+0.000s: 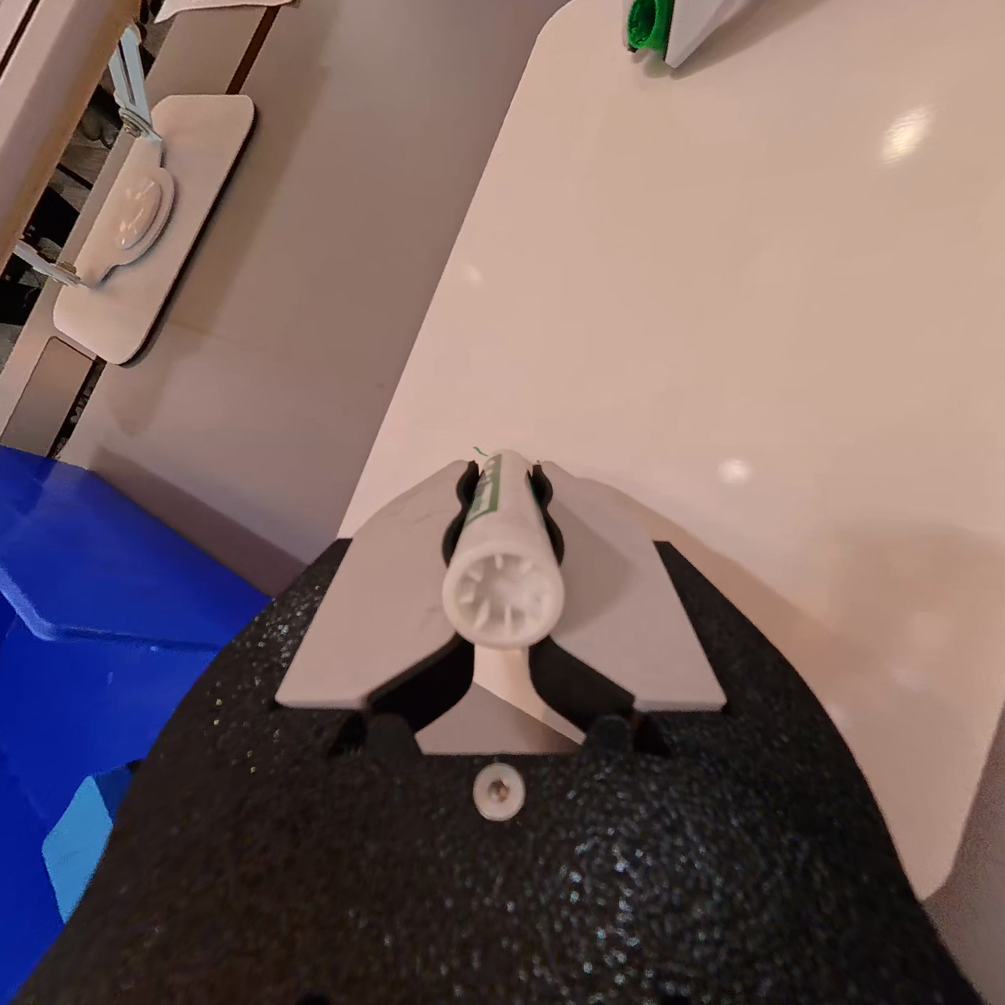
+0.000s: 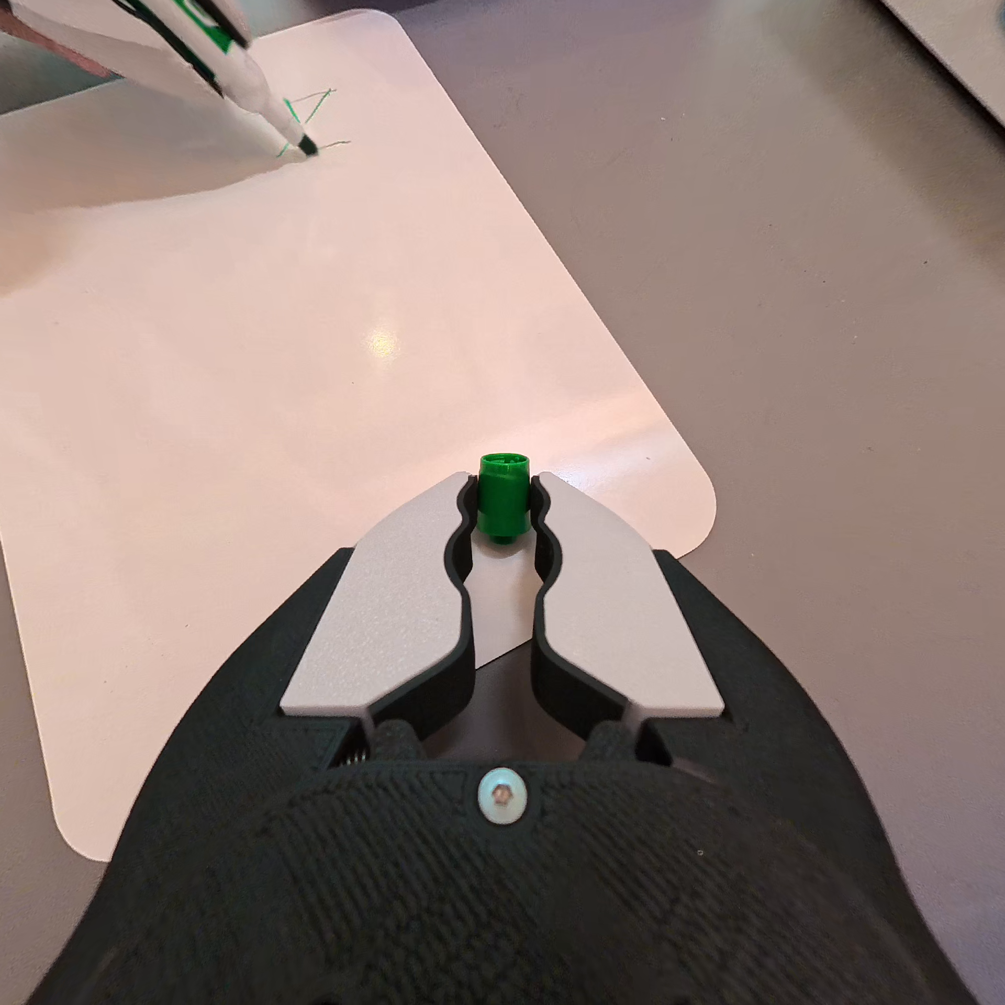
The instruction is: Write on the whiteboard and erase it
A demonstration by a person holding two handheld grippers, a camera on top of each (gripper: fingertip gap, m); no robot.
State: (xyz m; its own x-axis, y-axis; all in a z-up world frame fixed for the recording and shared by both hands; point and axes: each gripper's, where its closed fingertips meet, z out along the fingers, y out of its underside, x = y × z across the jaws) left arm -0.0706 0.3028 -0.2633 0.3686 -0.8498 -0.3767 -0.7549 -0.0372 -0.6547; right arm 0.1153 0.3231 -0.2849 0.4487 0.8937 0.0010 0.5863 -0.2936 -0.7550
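Observation:
My left gripper (image 1: 503, 466) is shut on a white marker (image 1: 503, 544) with green print, its butt end toward the camera. In the right wrist view the marker (image 2: 261, 92) slants down with its dark tip touching the whiteboard (image 2: 272, 353) beside thin green lines (image 2: 315, 109). The whiteboard (image 1: 707, 326) is a glossy white sheet with rounded corners, flat on the table. My right gripper (image 2: 503, 481) is shut on the green marker cap (image 2: 503, 503) above the board's near right corner. It shows far off in the left wrist view (image 1: 650, 27).
A grey-mauve table (image 2: 788, 272) lies under the board. A blue bin (image 1: 81, 598) stands at the left. A white chair (image 1: 152, 217) with metal legs stands beyond the table edge. A pale object's edge (image 2: 957, 49) lies at the far right. The gap from one gripper's tips to the other's is roughly 20 cm.

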